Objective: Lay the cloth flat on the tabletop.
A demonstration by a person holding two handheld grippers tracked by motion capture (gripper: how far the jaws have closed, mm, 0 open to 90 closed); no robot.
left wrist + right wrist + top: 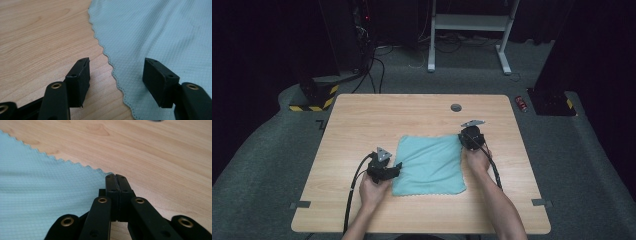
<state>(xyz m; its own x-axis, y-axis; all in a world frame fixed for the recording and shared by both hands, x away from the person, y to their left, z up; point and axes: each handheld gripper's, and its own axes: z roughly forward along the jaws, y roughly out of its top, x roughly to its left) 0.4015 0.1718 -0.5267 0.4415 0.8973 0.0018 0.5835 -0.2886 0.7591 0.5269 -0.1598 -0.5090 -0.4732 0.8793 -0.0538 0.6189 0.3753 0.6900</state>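
A light teal cloth point(429, 165) lies spread flat on the wooden table point(362, 120). My left gripper point(396, 168) is at the cloth's left edge, near its front left corner. In the left gripper view that left gripper point(116, 63) is open, one jaw over bare wood and the other over the cloth point(155, 30), straddling its scalloped edge. My right gripper point(464, 135) is at the cloth's far right corner. In the right gripper view the right gripper point(116, 176) has its jaws pressed together on that corner of the cloth point(45, 192).
A grey round grommet point(456, 107) is set in the table behind the right gripper. Bare wood surrounds the cloth on all sides. Beyond the table are a white desk frame point(472, 22), cables, and a small red object point(522, 103) on the floor.
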